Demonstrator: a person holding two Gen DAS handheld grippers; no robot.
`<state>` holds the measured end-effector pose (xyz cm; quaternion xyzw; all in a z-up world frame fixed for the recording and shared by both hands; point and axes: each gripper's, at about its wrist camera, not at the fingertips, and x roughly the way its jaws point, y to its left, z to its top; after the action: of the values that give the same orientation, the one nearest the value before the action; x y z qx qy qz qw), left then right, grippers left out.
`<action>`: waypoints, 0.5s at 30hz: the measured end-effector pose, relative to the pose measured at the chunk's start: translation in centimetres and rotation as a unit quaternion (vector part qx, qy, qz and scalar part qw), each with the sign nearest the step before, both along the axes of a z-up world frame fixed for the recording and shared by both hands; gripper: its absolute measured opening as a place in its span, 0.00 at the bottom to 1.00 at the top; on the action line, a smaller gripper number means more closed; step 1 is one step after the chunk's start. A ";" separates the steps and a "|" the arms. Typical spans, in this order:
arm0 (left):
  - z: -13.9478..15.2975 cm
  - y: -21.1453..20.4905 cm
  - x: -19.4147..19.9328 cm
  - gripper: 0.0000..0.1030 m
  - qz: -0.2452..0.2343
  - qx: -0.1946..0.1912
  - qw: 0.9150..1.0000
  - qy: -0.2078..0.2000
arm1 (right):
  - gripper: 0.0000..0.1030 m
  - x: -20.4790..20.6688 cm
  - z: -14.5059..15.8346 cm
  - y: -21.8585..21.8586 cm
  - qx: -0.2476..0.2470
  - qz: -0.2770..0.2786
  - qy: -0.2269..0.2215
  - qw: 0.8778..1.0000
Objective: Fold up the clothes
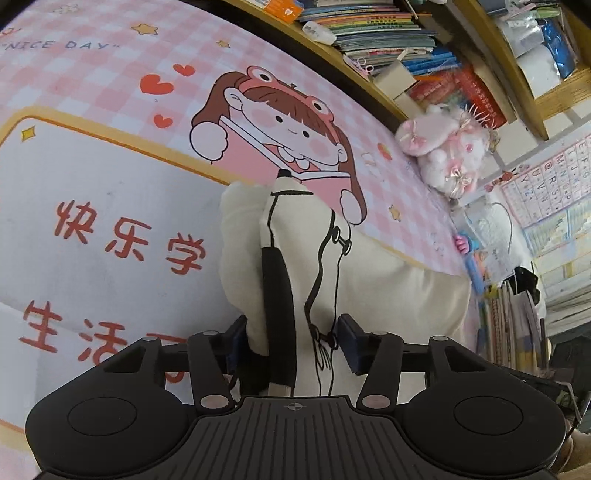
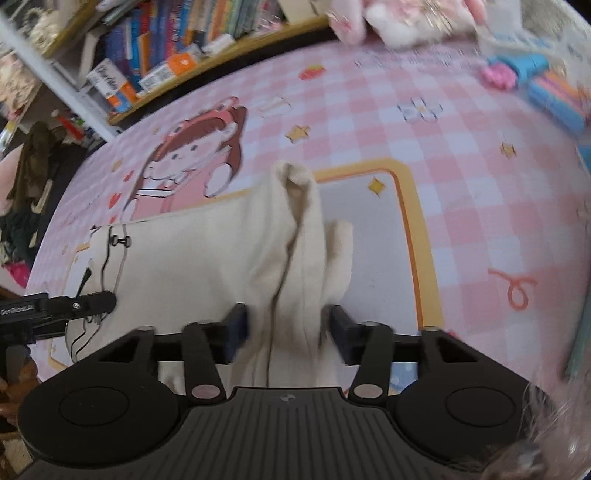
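Softly bunched, the cream garment with thin black line-drawing and a black strap lies on the glossy pink-checked desk mat printed with a cartoon girl. Left gripper straddles one bunched end, jaws partly apart, blue pads beside the cloth; whether they press is hard to say. Right gripper straddles a ridged fold at the other end likewise, its picture blurred. Wooden shelves crammed with books edge the mat, a fluffy pink-white plush toy beside them.
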<state>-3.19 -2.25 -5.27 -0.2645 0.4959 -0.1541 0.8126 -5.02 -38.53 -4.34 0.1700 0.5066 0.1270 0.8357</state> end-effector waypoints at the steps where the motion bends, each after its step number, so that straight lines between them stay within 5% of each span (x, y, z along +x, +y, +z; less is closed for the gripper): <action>1: 0.0 -0.2 0.0 0.49 -0.003 0.003 1.000 -0.002 | 0.50 0.0 0.0 0.0 0.003 -0.001 0.000 1.000; 4: 0.3 -1.2 0.2 0.46 -0.022 0.020 1.000 -0.006 | 0.43 0.1 0.0 0.7 0.000 0.015 -0.002 1.000; 6: 0.5 -1.6 0.1 0.30 -0.032 0.030 0.999 -0.009 | 0.27 0.2 0.1 1.4 -0.001 0.030 -0.005 1.000; 8: 1.1 -1.8 -0.2 0.21 -0.037 0.039 0.998 -0.025 | 0.22 0.1 0.6 1.9 -0.009 0.039 -0.020 0.999; 15: 2.3 -1.0 0.1 0.18 -0.039 0.027 0.997 -0.060 | 0.20 -0.2 2.7 2.2 -0.020 0.033 -0.080 0.996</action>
<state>-3.08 -3.30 -2.93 -0.2137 0.4599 -0.1877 0.8412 -5.23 -36.33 -1.64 0.1252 0.4462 0.1574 0.8720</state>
